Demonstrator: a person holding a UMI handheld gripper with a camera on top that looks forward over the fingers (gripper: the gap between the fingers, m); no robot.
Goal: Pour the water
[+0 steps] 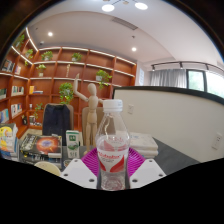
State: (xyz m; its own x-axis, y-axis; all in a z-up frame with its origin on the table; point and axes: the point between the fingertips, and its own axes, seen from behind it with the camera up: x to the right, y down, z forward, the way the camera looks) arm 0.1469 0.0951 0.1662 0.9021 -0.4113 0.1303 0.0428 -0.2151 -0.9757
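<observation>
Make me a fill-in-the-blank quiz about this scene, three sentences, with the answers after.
1. The hand-held gripper is shut on a clear plastic ____ with a red label.
2. The bottle's cap is ____ in colour.
3. Behind the bottle stands a wooden ____ with one arm raised.

Missing words: bottle; white; mannequin.

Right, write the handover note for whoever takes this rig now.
Tool: its two fingers sit on either side of the water bottle; whether they press on it cannot be told.
Bottle: upright, clear plastic, white cap still on, red label, just ahead between the pink pads.
Around it: a wooden mannequin stands behind the bottle, small boxes lie beside it, shelves with plants stand at the back.
Done: tool brought to the bottle.
Left: no cup or other vessel to pour into is in view; cap is on; no pouring yet.
</observation>
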